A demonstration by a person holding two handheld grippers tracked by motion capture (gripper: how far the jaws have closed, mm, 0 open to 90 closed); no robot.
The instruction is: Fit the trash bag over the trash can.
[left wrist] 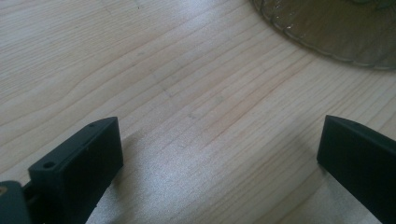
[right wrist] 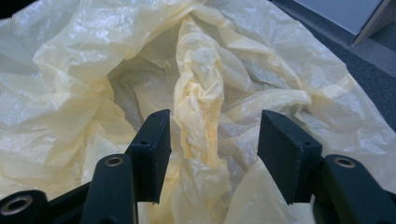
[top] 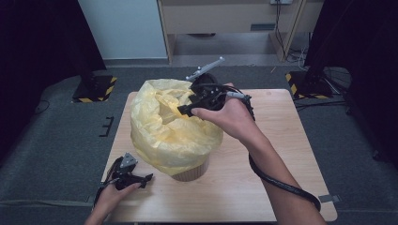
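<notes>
A yellow plastic bag [top: 173, 126] lines a round bin [top: 190, 172] that stands in the middle of the wooden table [top: 263, 187]. My right gripper [top: 184, 111] hovers over the bag's rim on its right side, pointing left into the bag. In the right gripper view its jaws stand apart, and a crumpled fold of the bag [right wrist: 198, 100] lies beyond the gap, untouched by the pads. My left gripper [top: 146, 179] rests low at the table's front left corner, open, with bare wood [left wrist: 201, 121] between its jaws and the bin's ribbed base [left wrist: 336, 32] ahead.
Grey carpet surrounds the table. Two black stands with yellow-black striped bases [top: 96, 89] [top: 305, 84] flank the far side. A wooden desk [top: 225, 23] stands behind. The right gripper's cable [top: 281, 183] loops across the table's right half.
</notes>
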